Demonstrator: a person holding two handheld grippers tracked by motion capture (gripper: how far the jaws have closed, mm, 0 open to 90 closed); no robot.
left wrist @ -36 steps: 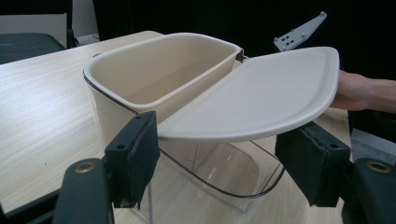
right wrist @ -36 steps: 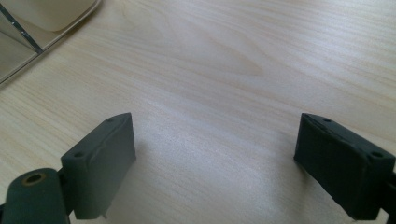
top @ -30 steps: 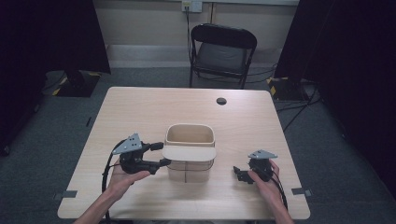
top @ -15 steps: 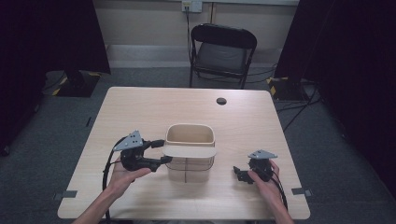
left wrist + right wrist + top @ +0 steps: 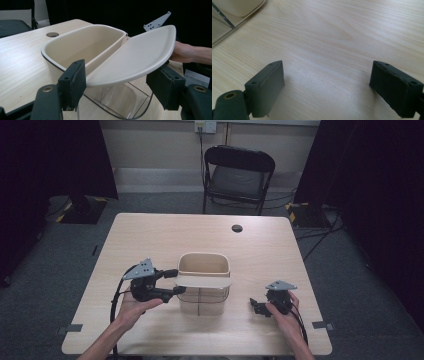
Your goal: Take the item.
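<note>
Pale wood makes up the table at the middle of the high view, with a cream bin standing at its centre, clear in its lower half, its flat lid jutting out level over the near side. The left gripper sits just left of the bin at lower left, jaws spread wide either side of the lid's left end without clamping it, as far as this view tells. The right gripper rests on the table at lower right, well apart from the bin; its jaws point left and look open. A dark hole marks the table's far side, and a black chair stands beyond at upper centre. In the left gripper view, the bin fills the centre and the lid slants to the upper right, between two wide-set pads that flank its near edge; a hand shows at right behind it. In the right gripper view, the pads stand wide over bare table, holding nothing, with a corner of the bin at upper left.
</note>
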